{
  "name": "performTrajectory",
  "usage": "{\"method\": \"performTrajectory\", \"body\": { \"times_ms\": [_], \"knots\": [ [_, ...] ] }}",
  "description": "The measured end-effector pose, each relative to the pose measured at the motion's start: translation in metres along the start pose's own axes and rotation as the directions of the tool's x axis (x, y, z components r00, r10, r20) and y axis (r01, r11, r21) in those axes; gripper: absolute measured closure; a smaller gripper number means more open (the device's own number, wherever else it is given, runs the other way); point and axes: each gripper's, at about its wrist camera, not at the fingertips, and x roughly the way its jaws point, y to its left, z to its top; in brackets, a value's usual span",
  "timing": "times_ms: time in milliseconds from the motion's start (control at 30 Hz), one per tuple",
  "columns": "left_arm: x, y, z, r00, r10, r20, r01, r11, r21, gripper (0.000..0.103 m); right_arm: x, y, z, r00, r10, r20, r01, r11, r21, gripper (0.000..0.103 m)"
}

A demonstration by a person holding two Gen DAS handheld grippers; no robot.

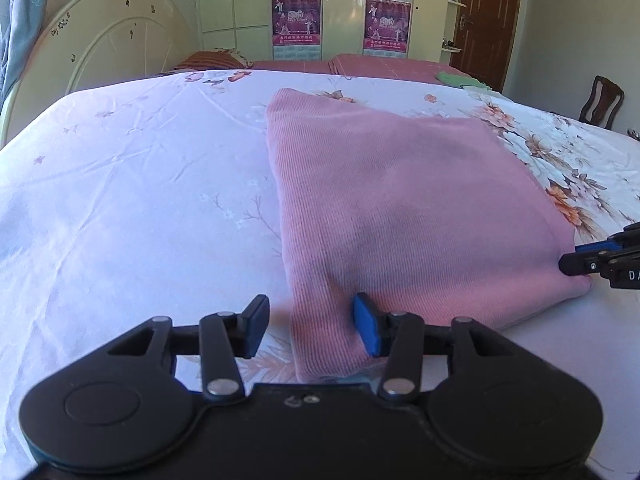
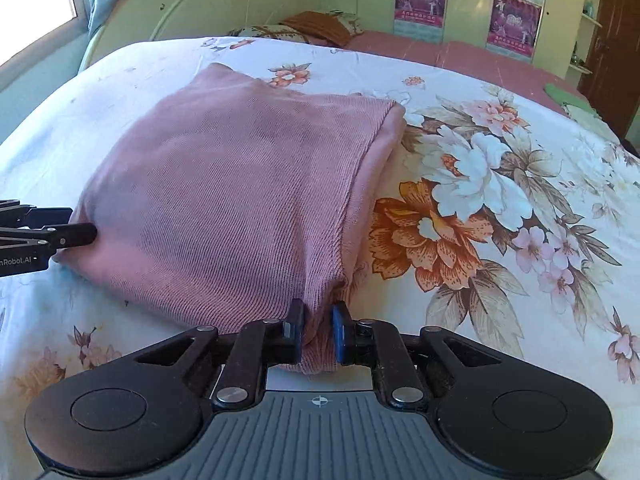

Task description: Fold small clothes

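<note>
A pink ribbed knit garment point(image 1: 400, 208) lies folded in a thick rectangle on the floral bed sheet point(image 1: 140, 184). My left gripper point(image 1: 312, 330) is open, its jaws either side of the garment's near left corner. My right gripper point(image 2: 317, 332) is shut on the garment's point(image 2: 224, 200) near right corner, with cloth pinched between the blue pads. In the left wrist view the right gripper point(image 1: 580, 258) shows at the right edge against the garment. In the right wrist view the left gripper point(image 2: 76, 226) touches the garment's left side.
The bed sheet point(image 2: 500, 184) has large flower prints on its right side. A cream headboard point(image 1: 108, 44) stands at the far left. A second bed with a red cover point(image 1: 380, 66), a wardrobe with posters point(image 1: 296, 20), a brown door point(image 1: 488, 16) and a wooden chair point(image 1: 602, 104) are behind.
</note>
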Motion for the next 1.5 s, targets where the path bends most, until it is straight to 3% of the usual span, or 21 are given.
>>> {"method": "performTrajectory", "body": {
  "times_ms": [67, 167, 367, 400, 433, 467, 500, 533, 567, 867, 1033, 1267, 1500],
  "knots": [
    [-0.007, -0.001, 0.000, 1.000, 0.008, 0.000, -0.008, 1.000, -0.012, 0.056, -0.002, 0.000, -0.002, 1.000, -0.003, 0.007, 0.003, 1.000, 0.011, 0.090],
    [-0.037, -0.009, -0.007, 0.998, 0.033, 0.051, -0.033, 0.999, -0.011, 0.034, -0.023, -0.003, -0.007, 0.999, 0.016, 0.051, -0.019, 0.997, 0.072, 0.090],
    [-0.100, -0.030, -0.030, 0.993, 0.035, 0.114, -0.034, 0.999, -0.014, 0.015, -0.090, 0.002, -0.036, 0.991, 0.014, 0.135, -0.028, 0.994, 0.105, 0.089],
    [-0.115, -0.036, -0.034, 0.991, 0.029, 0.133, -0.027, 0.999, -0.017, 0.011, -0.102, 0.003, -0.042, 0.990, 0.013, 0.141, -0.029, 0.993, 0.113, 0.078],
    [-0.128, -0.042, -0.037, 0.989, 0.029, 0.148, -0.026, 0.999, -0.019, 0.005, -0.116, 0.004, -0.049, 0.987, 0.013, 0.159, -0.033, 0.992, 0.123, 0.054],
    [-0.141, -0.048, -0.041, 0.986, 0.028, 0.165, -0.025, 0.999, -0.021, 0.001, -0.129, 0.005, -0.057, 0.983, 0.010, 0.183, -0.035, 0.991, 0.129, 0.040],
    [-0.157, -0.055, -0.046, 0.982, 0.028, 0.189, -0.023, 0.999, -0.025, 0.000, -0.146, 0.008, -0.065, 0.977, 0.002, 0.212, -0.030, 0.991, 0.131, 0.019],
    [-0.171, -0.061, -0.050, 0.979, 0.030, 0.202, -0.024, 0.999, -0.030, 0.000, -0.160, 0.012, -0.073, 0.973, -0.010, 0.231, -0.021, 0.991, 0.130, 0.004],
    [-0.185, -0.069, -0.054, 0.978, 0.025, 0.207, -0.019, 0.999, -0.032, 0.000, -0.174, 0.016, -0.081, 0.969, -0.028, 0.247, -0.005, 0.991, 0.132, 0.000],
    [-0.284, -0.114, -0.101, 0.963, -0.024, 0.269, 0.020, 1.000, 0.016, 0.000, -0.286, 0.042, -0.157, 0.942, -0.107, 0.318, 0.044, 0.979, 0.198, 0.000],
    [-0.319, -0.121, -0.120, 0.954, -0.031, 0.297, 0.038, 0.999, -0.017, 0.000, -0.328, 0.057, -0.186, 0.944, -0.115, 0.311, 0.044, 0.973, 0.228, 0.000],
    [-0.347, -0.127, -0.129, 0.943, -0.042, 0.330, 0.057, 0.998, -0.036, 0.000, -0.359, 0.084, -0.208, 0.930, -0.146, 0.337, 0.090, 0.980, 0.177, 0.000],
    [-0.359, -0.134, -0.131, 0.932, -0.036, 0.360, 0.051, 0.998, -0.034, 0.000, -0.372, 0.084, -0.213, 0.920, -0.147, 0.364, 0.092, 0.982, 0.165, 0.000]
  ]
}}
